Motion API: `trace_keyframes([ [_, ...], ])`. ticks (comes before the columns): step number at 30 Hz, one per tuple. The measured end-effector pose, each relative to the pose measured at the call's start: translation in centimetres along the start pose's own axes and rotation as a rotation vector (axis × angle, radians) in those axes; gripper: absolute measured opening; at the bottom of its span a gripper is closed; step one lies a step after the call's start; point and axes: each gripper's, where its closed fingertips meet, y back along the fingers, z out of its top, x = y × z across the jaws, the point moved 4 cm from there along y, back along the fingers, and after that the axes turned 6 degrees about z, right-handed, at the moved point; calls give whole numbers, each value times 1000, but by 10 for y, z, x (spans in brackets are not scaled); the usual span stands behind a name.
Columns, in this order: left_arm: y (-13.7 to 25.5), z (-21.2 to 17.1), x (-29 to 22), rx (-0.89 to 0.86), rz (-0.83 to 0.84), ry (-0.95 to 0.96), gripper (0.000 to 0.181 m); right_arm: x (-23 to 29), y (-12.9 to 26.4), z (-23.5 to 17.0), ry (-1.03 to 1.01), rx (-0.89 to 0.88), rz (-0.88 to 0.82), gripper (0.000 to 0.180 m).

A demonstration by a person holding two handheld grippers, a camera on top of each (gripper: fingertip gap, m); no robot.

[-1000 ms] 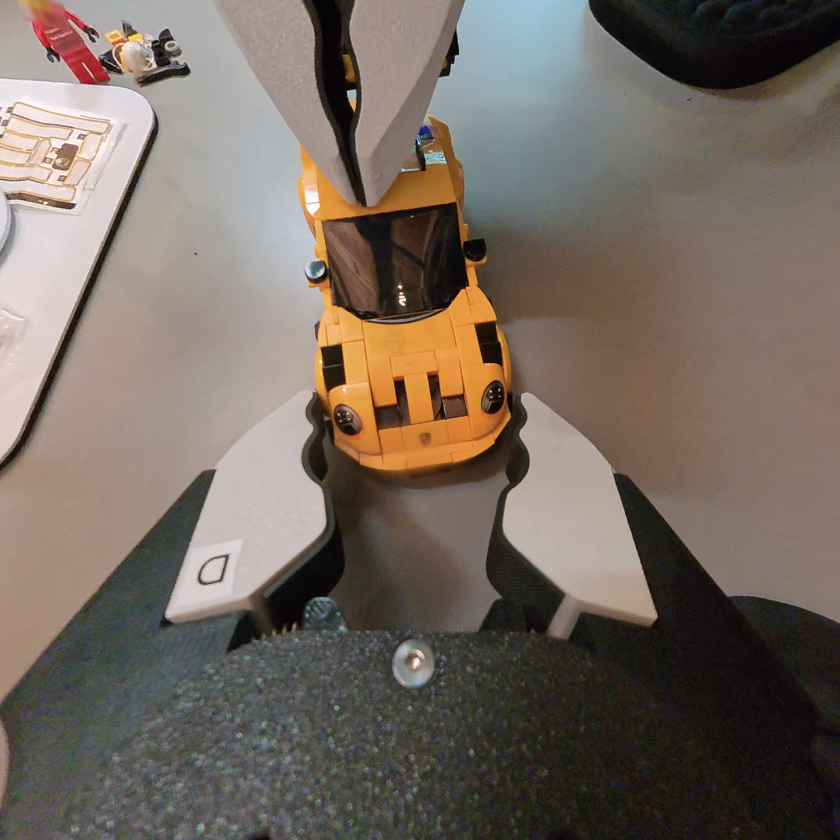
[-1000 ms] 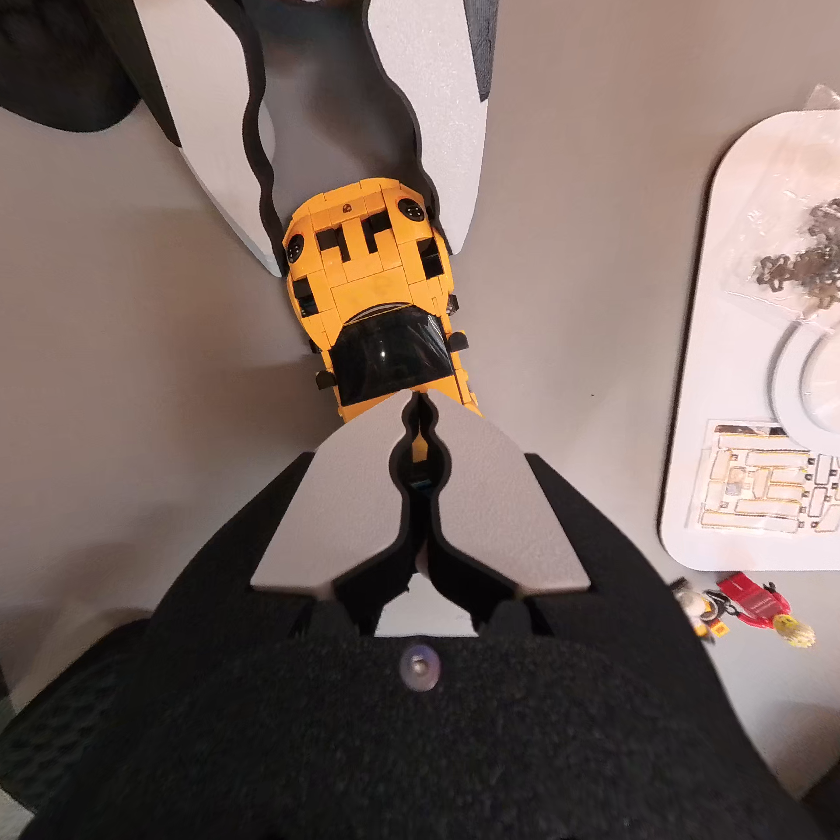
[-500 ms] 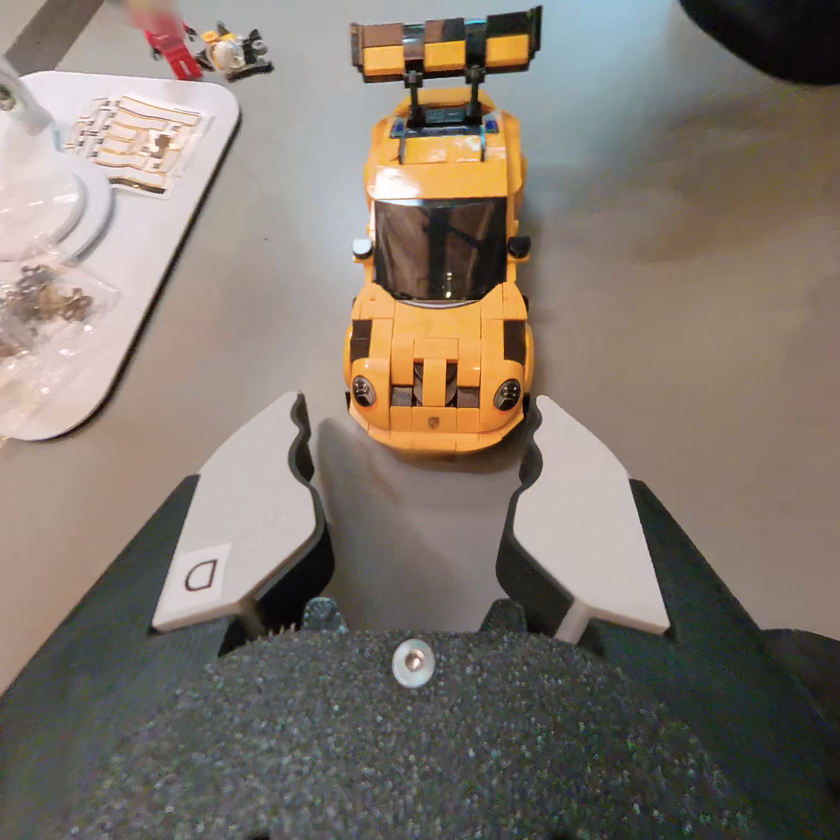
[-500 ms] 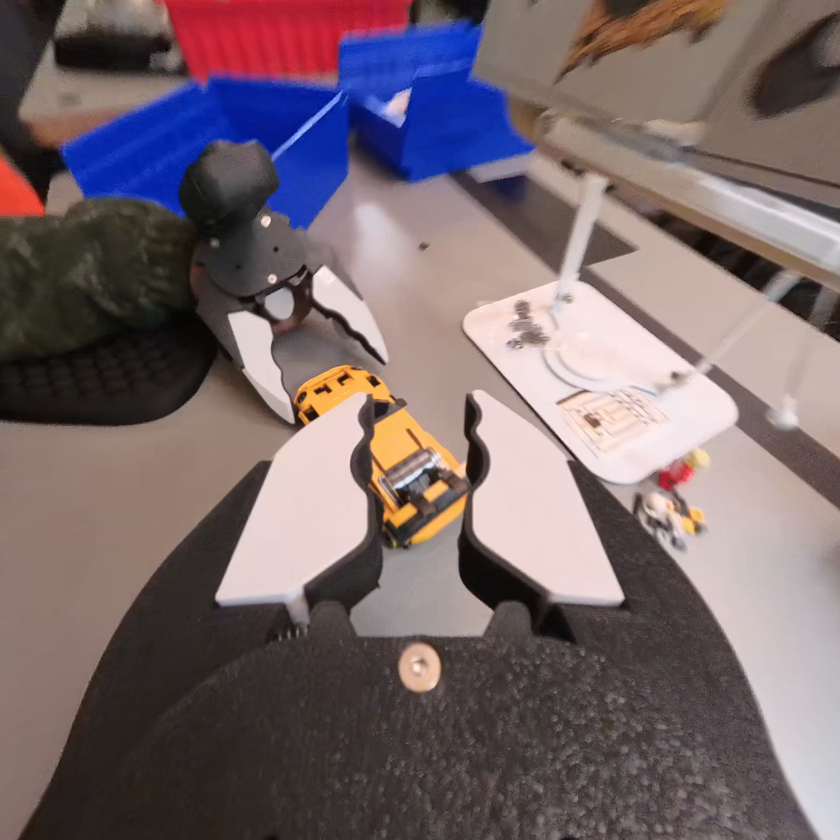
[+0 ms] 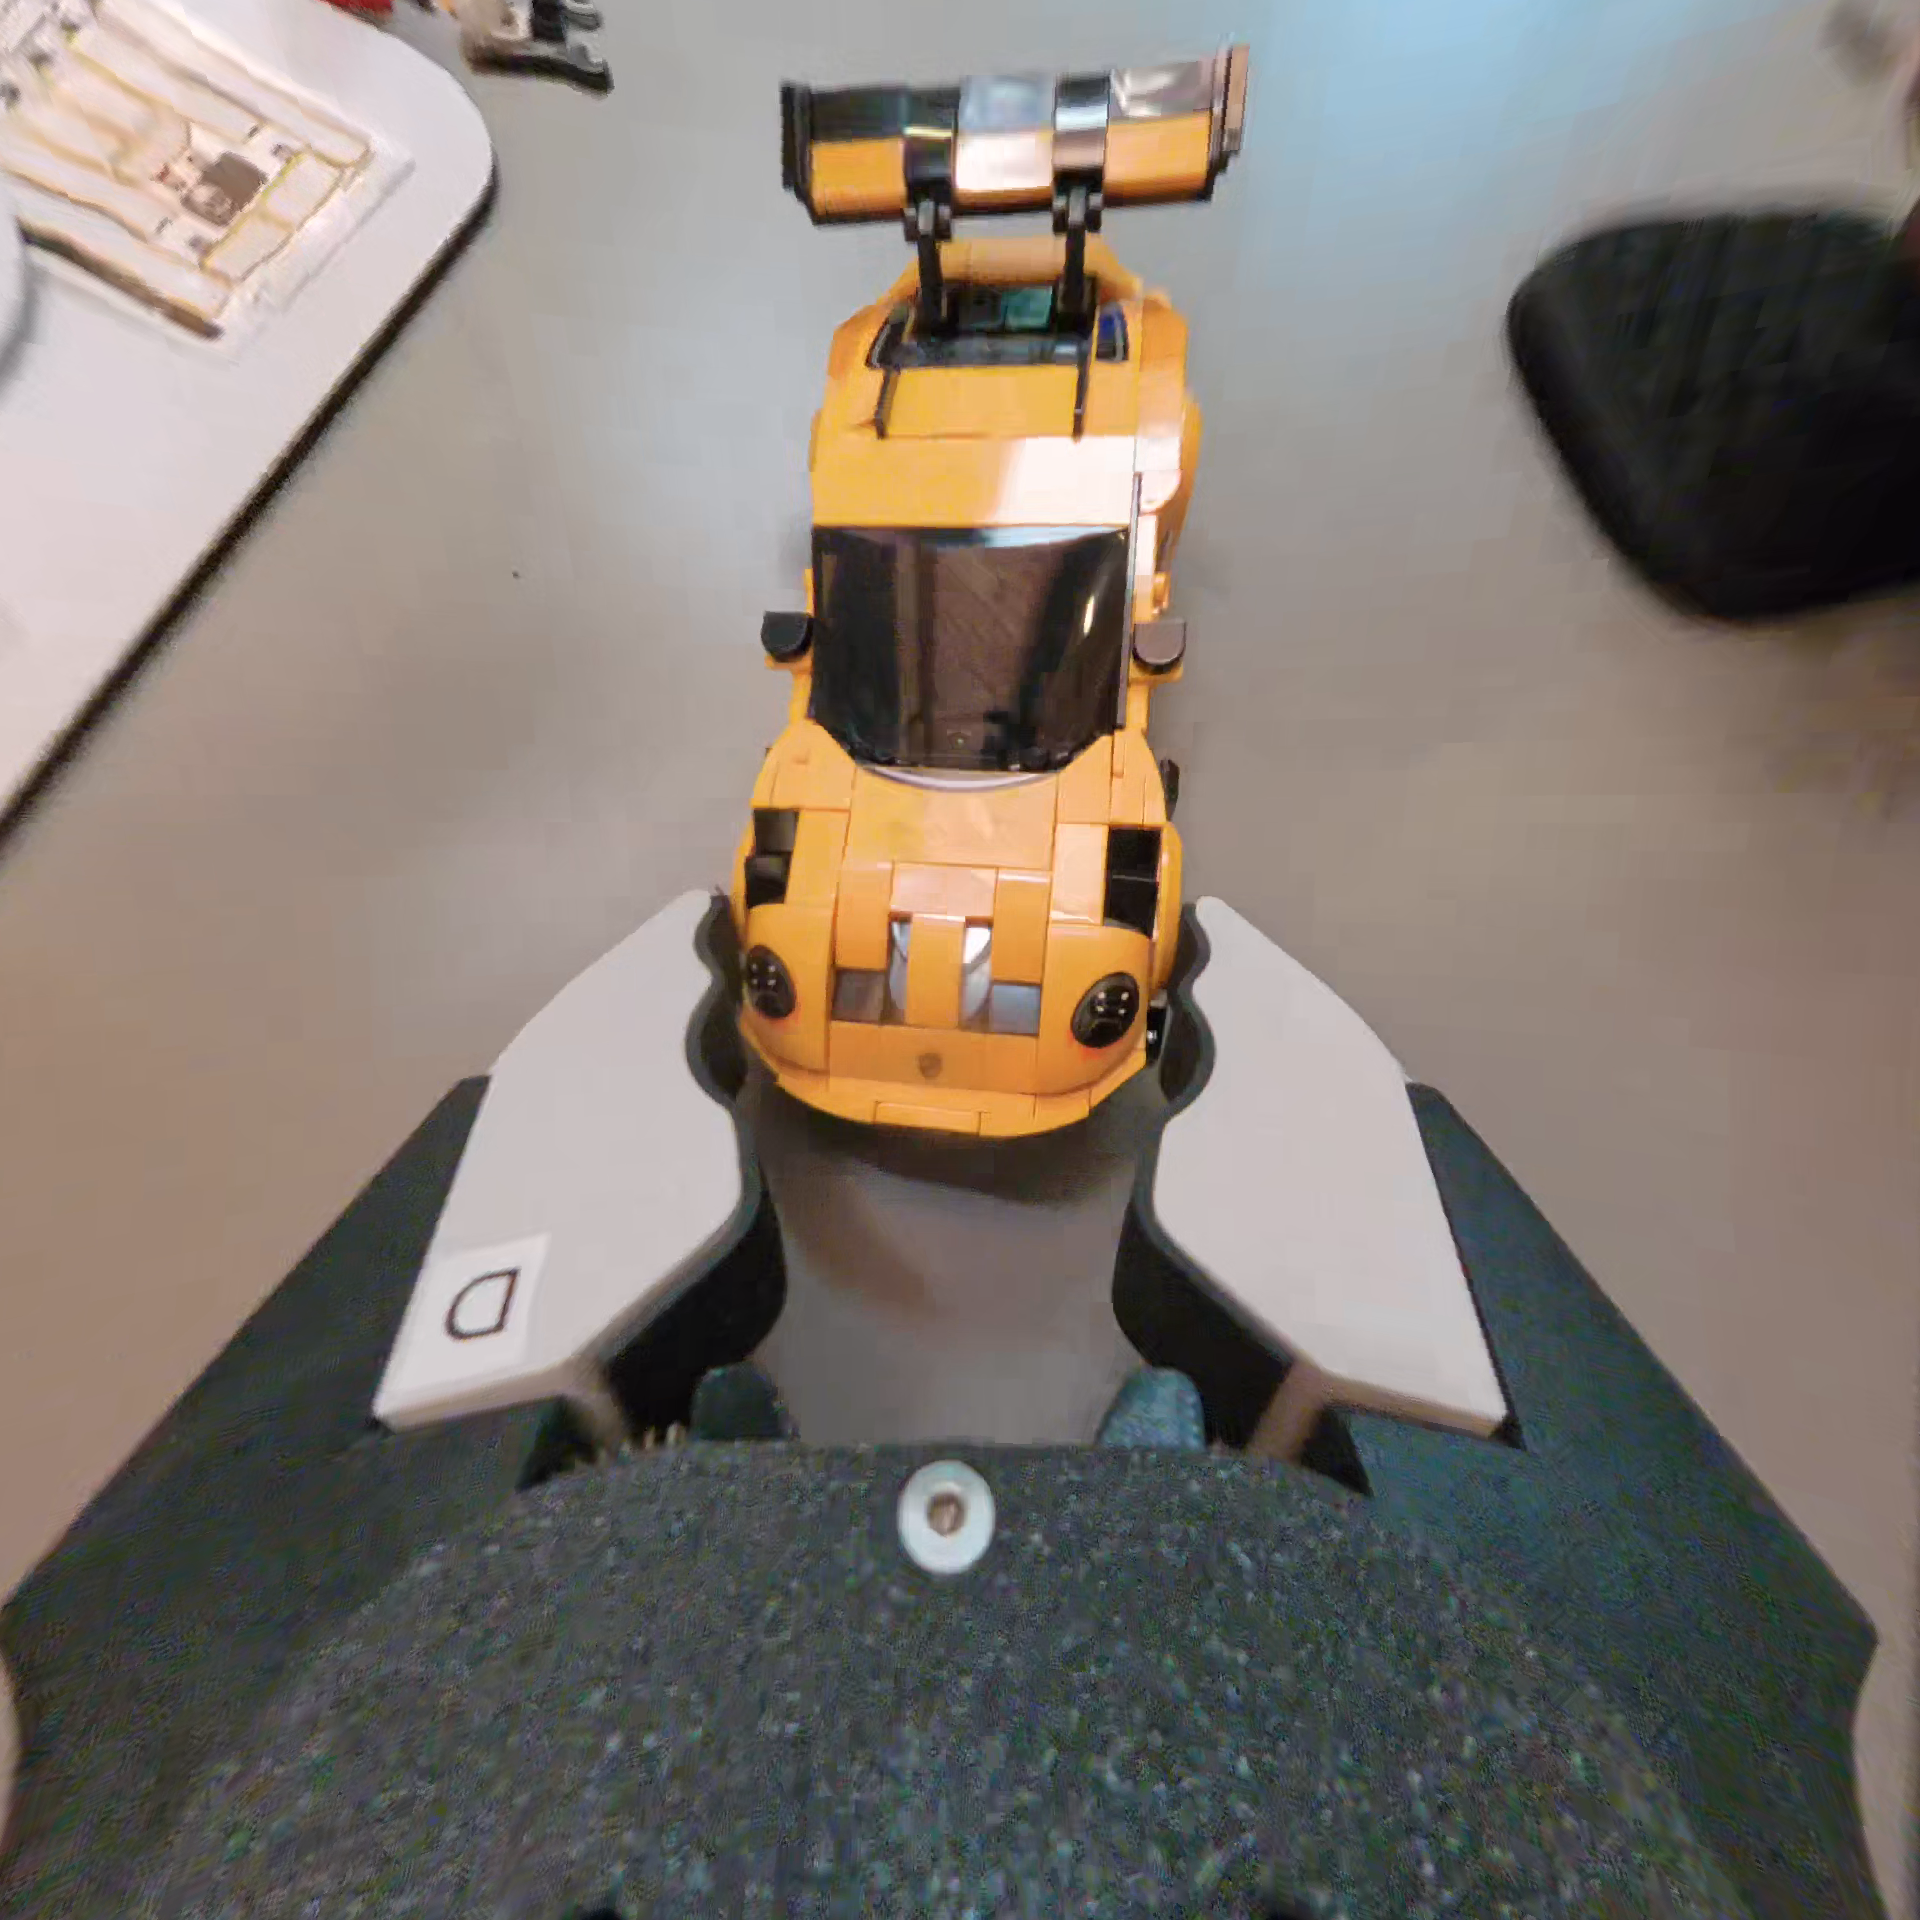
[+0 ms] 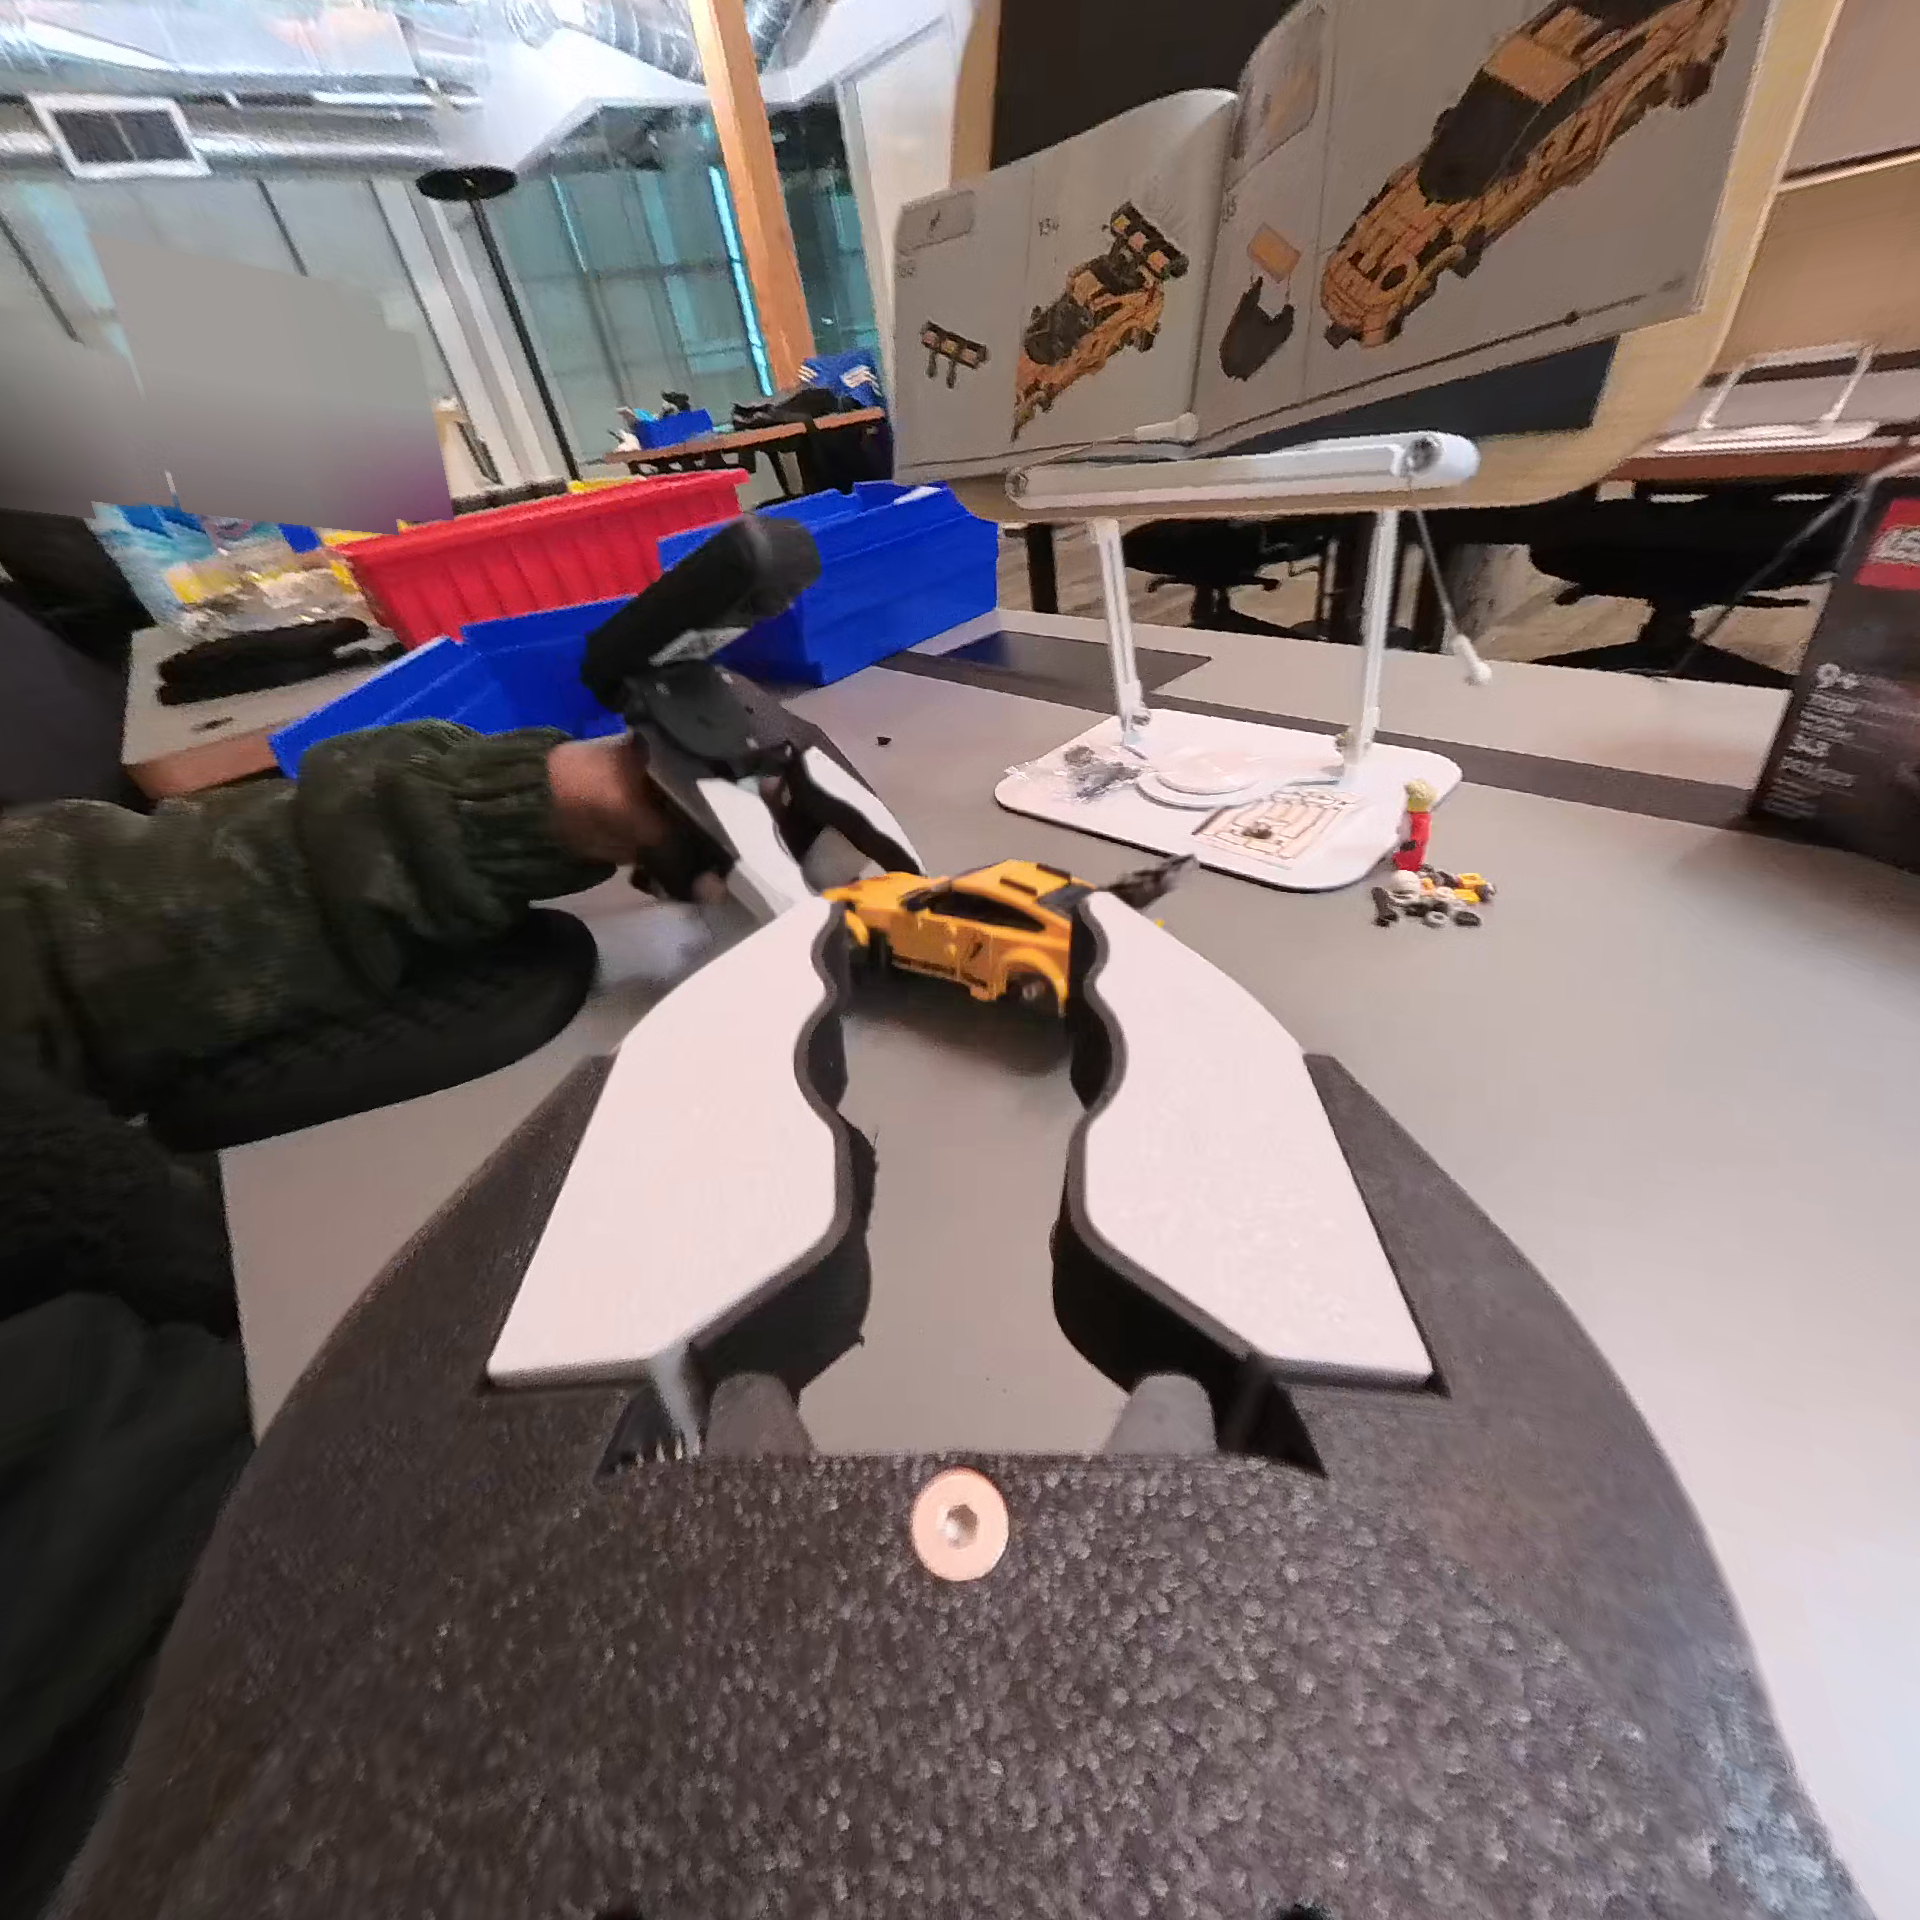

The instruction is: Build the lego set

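The yellow lego car (image 5: 961, 727) (black windscreen, raised rear wing) stands on the grey tabletop (image 5: 416, 727). The left tongs (image 5: 951, 997) straddle its nose, spread apart; the right tongs (image 6: 961, 935) hover nearby, parted, empty.

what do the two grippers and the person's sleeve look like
Both the left gripper and right gripper have pale grey wedge fingers with wavy black inner pads on a speckled black body with a silver screw. The left one bears a small white sticker. The sleeve is dark green knit.
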Motion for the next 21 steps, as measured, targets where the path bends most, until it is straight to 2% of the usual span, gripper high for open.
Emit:
trace_keyframes([
  [4, 3, 15, 5, -44, -107, 322, 79, 5, -16, -10, -3, 92, -93, 35],
  [6, 2, 19, 5, -58, -106, 392, 79, 12, -30, -14, 13, 125, -138, 23],
  [10, -3, 22, -2, -62, -64, 427, 79, 19, -61, -30, 15, 236, -201, 0],
  [13, -3, 21, -4, -63, -56, 445, 79, 24, -82, -43, -52, 316, -196, 0],
  [21, -7, 21, -8, -71, -54, 483, 79, 38, -114, -54, -8, 381, -224, 0],
])
